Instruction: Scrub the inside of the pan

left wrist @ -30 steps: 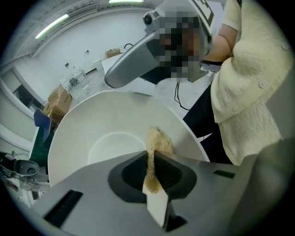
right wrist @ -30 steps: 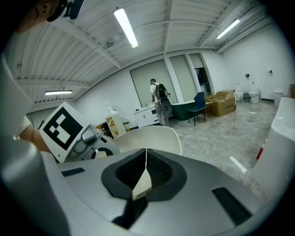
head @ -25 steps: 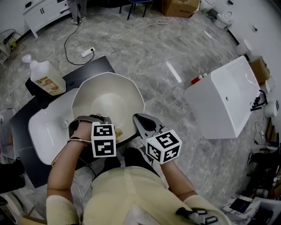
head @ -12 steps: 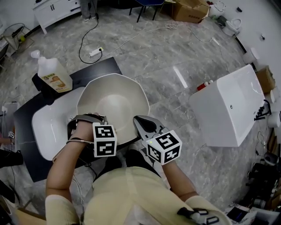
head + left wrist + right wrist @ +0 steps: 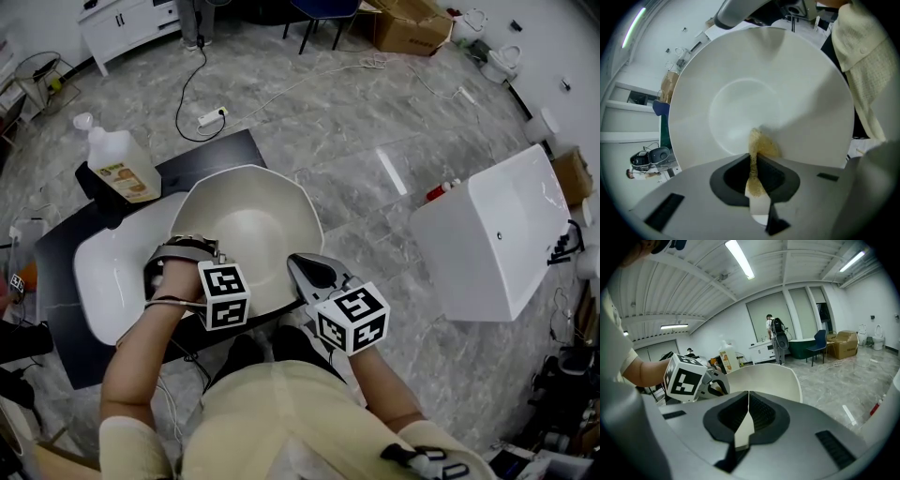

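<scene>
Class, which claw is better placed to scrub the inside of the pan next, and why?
Left. The left claw is shut on a yellow sponge touching the inside of the pan; the right claw is shut, outside the rim.

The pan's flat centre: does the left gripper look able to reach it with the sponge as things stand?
Probably yes. The left gripper is shut on the sponge, whose tip lies against the pan at the edge of its flat centre, and nothing stands in between.
</scene>
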A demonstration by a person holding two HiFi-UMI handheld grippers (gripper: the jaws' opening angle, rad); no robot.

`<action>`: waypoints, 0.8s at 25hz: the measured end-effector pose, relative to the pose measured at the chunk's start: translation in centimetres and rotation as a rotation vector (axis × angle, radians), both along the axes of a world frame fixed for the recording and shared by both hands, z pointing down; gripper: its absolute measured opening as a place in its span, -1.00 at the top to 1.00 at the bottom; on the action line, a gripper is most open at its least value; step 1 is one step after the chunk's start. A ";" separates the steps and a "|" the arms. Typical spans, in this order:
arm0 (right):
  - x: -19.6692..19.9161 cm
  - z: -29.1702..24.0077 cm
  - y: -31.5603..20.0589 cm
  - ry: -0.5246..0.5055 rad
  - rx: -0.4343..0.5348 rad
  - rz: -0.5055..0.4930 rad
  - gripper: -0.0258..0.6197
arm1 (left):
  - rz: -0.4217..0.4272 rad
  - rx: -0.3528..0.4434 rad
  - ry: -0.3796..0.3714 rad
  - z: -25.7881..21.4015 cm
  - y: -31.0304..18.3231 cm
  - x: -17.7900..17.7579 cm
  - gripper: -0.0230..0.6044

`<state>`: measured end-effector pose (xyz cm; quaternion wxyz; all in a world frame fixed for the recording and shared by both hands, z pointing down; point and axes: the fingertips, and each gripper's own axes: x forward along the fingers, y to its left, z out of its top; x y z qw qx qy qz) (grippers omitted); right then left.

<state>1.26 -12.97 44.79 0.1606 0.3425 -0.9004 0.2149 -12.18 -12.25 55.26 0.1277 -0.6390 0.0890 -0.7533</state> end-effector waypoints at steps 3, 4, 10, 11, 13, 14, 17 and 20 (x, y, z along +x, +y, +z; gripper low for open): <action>0.0 0.3 -0.1 -0.006 -0.010 0.004 0.87 | 0.000 0.050 -0.034 0.2 -1.4 -1.0 0.80; 0.0 0.4 -0.2 -0.007 -0.013 0.006 0.87 | -0.005 0.061 -0.037 0.2 -1.8 -1.2 0.80; 0.6 0.2 -0.6 -0.011 -0.014 0.024 0.87 | -0.008 0.193 -0.078 0.0 -4.9 -1.9 0.80; 0.8 0.2 -0.7 -0.012 -0.014 0.030 0.87 | -0.002 0.232 -0.089 -0.2 -5.7 -1.9 0.80; 1.2 0.1 -0.8 -0.014 -0.017 0.042 0.87 | -0.001 0.294 -0.100 -0.6 -7.0 -2.1 0.80; 1.5 0.1 -0.8 -0.016 -0.019 0.048 0.87 | -0.006 0.313 -0.099 -0.8 -7.5 -2.2 0.80; 2.0 0.3 -0.9 -0.018 -0.026 0.064 0.87 | -0.019 0.353 -0.084 -0.9 -8.6 -2.1 0.80; 2.3 0.3 -1.1 -0.018 -0.028 0.073 0.87 | -0.020 0.402 -0.068 -1.2 -9.7 -1.7 0.80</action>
